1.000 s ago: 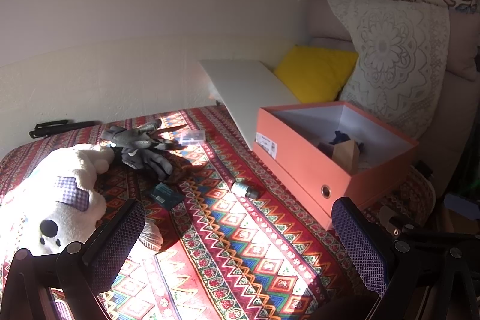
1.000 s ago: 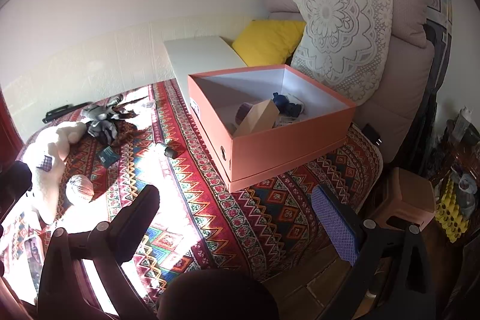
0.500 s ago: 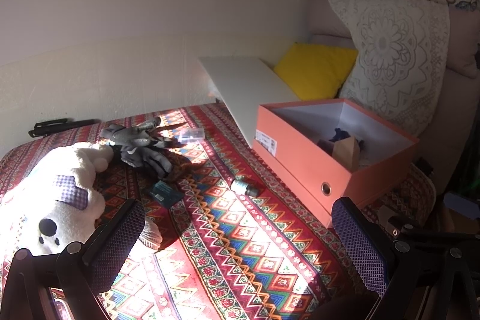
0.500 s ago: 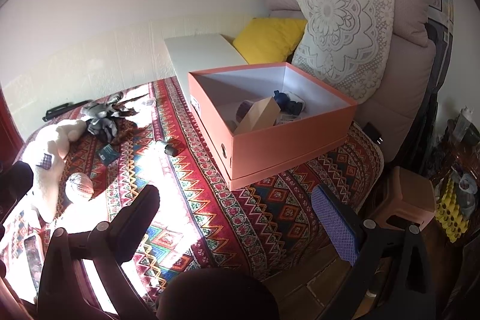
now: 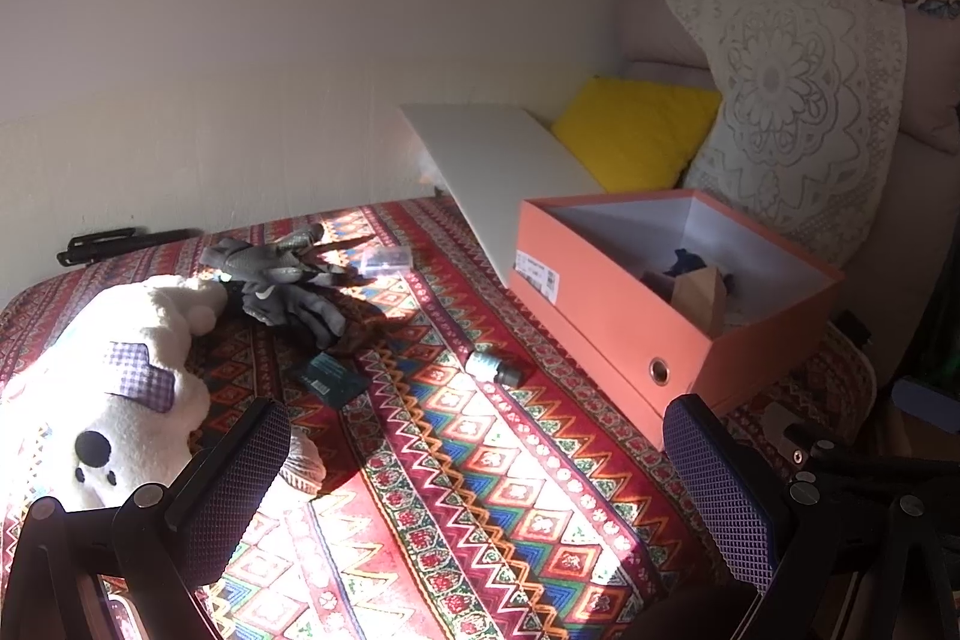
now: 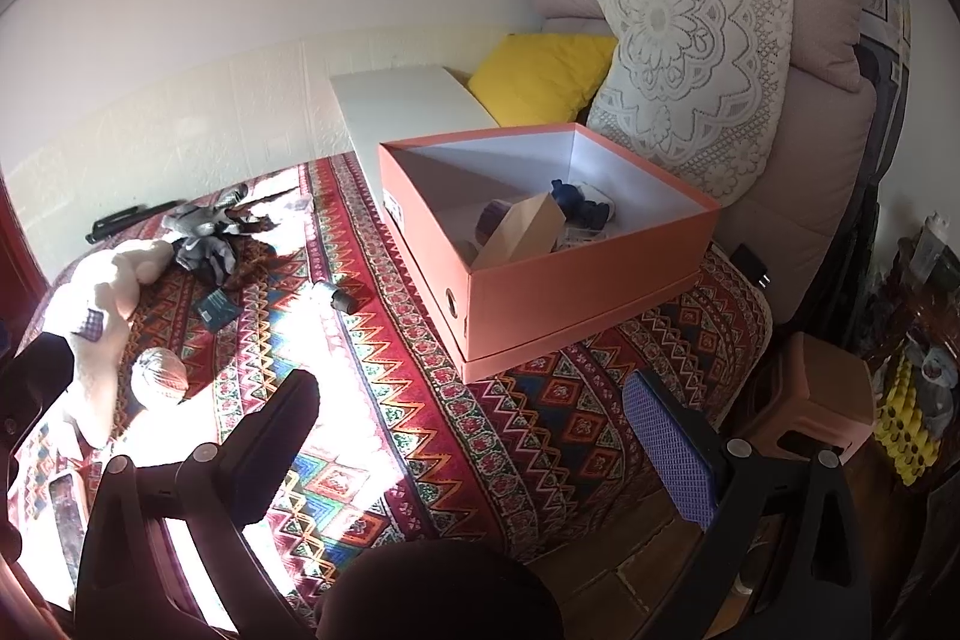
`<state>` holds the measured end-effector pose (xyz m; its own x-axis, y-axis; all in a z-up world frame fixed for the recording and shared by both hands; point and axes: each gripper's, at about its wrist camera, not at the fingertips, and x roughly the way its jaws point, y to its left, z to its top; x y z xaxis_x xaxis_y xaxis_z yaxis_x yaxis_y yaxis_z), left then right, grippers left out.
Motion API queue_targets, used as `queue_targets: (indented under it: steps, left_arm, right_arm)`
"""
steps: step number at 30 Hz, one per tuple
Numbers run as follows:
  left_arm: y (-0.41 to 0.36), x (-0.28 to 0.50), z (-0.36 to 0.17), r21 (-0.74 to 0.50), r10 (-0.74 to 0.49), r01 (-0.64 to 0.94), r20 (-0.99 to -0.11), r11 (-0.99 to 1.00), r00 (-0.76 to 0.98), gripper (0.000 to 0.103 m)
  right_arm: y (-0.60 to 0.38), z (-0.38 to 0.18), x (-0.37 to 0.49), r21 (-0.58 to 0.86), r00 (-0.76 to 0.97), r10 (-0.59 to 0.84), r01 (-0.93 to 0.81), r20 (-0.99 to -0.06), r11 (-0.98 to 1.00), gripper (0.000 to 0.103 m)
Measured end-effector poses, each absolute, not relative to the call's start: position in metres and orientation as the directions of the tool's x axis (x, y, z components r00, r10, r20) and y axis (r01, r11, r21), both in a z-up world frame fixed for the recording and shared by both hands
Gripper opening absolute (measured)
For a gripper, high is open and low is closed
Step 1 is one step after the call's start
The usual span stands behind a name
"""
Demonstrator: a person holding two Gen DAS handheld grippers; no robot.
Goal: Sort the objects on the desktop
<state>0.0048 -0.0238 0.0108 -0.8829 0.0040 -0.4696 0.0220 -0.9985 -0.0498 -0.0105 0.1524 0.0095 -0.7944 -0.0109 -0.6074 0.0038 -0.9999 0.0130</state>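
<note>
Only the right wrist view shows the brown stool (image 6: 831,394) and yellow items at the lower right, the ball of yarn (image 6: 159,376) at centre left, and faint writing along a strip in the upper left corner, too small to read; the left wrist view alone shows the clear packet (image 5: 387,259) beside the grey gloves (image 5: 282,280), one of which bears a white swoosh logo. The orange box (image 5: 606,316) sits right of centre with a white label on its end, print unreadable, and holds a brown paper bag (image 6: 528,229) and something dark blue. Left of it, apart from each other, lie a small cylinder (image 5: 495,367), a dark card (image 5: 330,379) and a white plush toy (image 5: 126,388) with a checked patch. All rest on a red patterned cloth (image 5: 480,490), sunlit, over what may be a bed or sofa; white wall, yellow cushion (image 5: 636,133) and lace pillow (image 5: 798,100) behind. The left hand-held gripper (image 5: 477,484) and right hand-held gripper (image 6: 474,442) are both released, fingers wide apart, empty
</note>
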Motion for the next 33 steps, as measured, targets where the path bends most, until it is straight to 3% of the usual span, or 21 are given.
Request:
queue_targets:
  steps: [33]
  left_arm:
    - [-0.061, -0.043, -0.033, -0.070, -0.059, 0.120, -0.570, -0.990, -0.819, 0.102]
  right_arm:
    - [0.120, -0.025, -0.061, 0.066, -0.760, -0.083, 0.054, -0.645, -0.996, 0.102]
